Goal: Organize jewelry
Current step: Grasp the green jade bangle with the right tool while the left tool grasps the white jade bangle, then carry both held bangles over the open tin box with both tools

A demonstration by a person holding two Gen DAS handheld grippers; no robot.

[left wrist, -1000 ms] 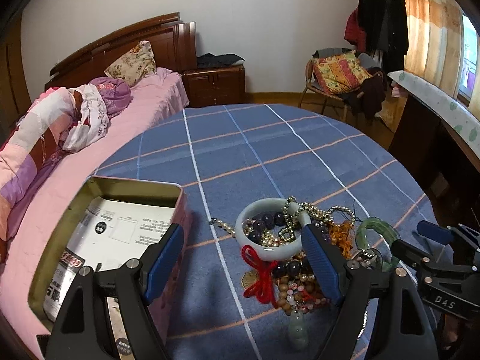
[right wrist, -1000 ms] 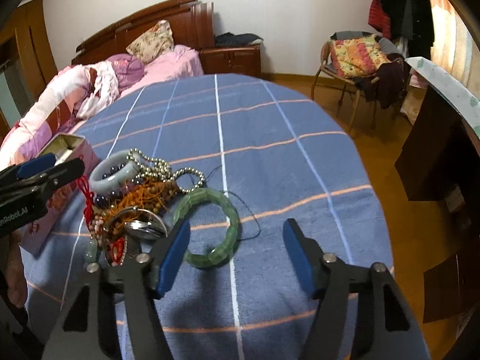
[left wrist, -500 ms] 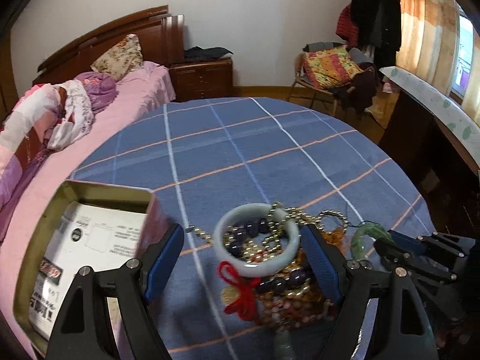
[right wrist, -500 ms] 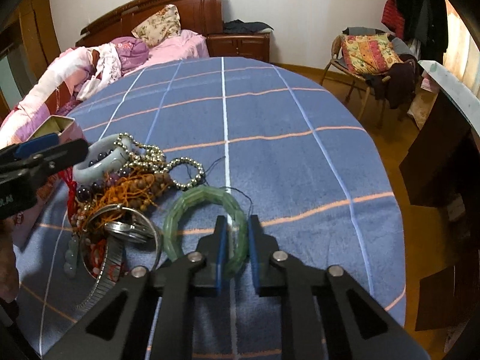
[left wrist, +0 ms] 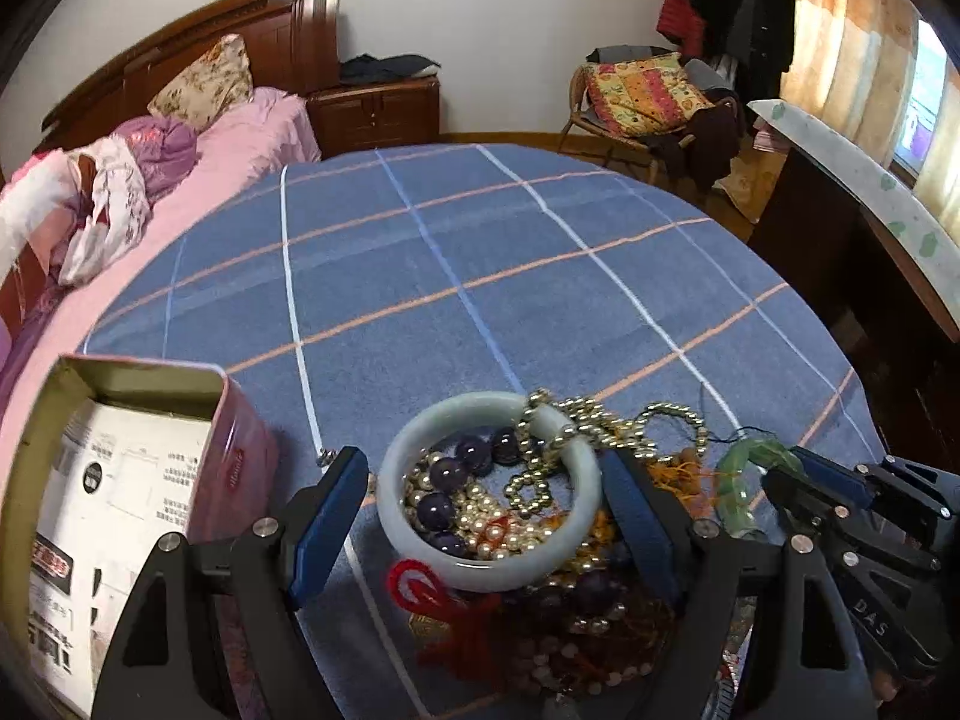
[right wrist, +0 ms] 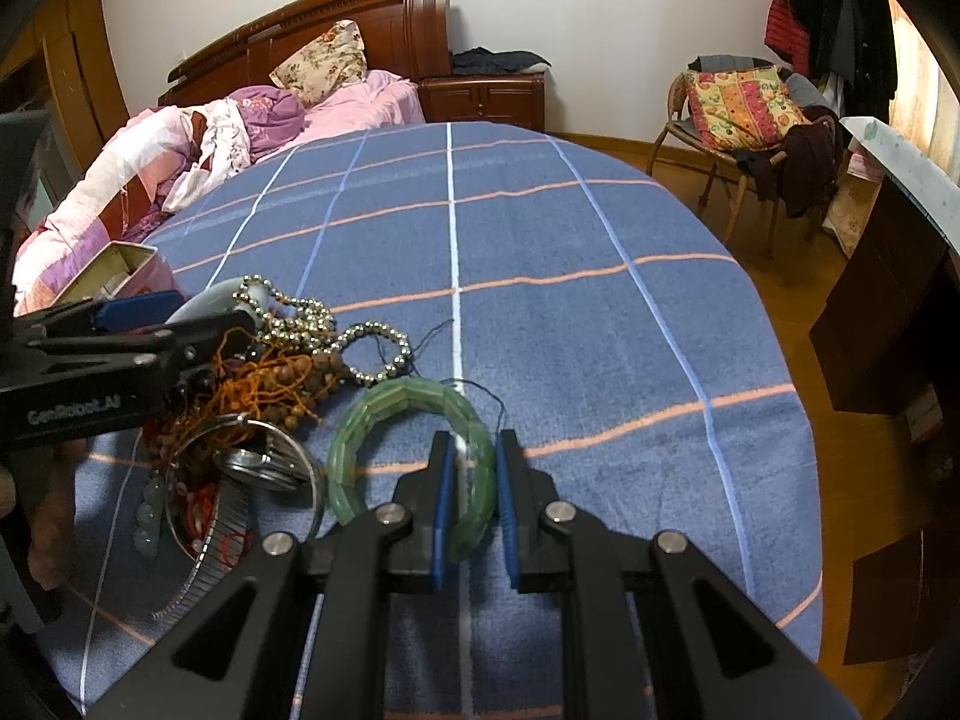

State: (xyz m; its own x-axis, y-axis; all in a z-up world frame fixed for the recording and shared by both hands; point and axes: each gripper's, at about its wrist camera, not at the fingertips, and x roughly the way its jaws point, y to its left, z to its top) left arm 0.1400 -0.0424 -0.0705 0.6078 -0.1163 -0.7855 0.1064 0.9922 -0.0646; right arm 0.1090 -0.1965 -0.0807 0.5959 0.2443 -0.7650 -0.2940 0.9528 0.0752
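On the far left, at about nine o'clock from the jewelry pile, an open pink tin (left wrist: 234,468) sits on the blue checked tablecloth (left wrist: 480,276) with a printed white box (left wrist: 114,516) lying inside it. Next along, the left gripper (left wrist: 486,504) hangs over the pile with its blue pads wide apart; the pale jade bangle (left wrist: 480,570) lies between them, and I can't see either pad pressing on it. Inside that bangle's ring lie dark purple beads (left wrist: 447,474) and a gold bead chain (left wrist: 534,480), and a red knotted cord (left wrist: 444,606) trails out at its six o'clock. At three o'clock from the heap lies the green segmented bracelet (right wrist: 384,420), flat on the cloth. The right gripper (right wrist: 471,480) has just been closing and now has its pads clamped on the near side of that bracelet, at roughly five o'clock on its ring. A metal watch band (right wrist: 240,516) curls at the bracelet's eight o'clock, beside brown wooden beads (right wrist: 300,384).
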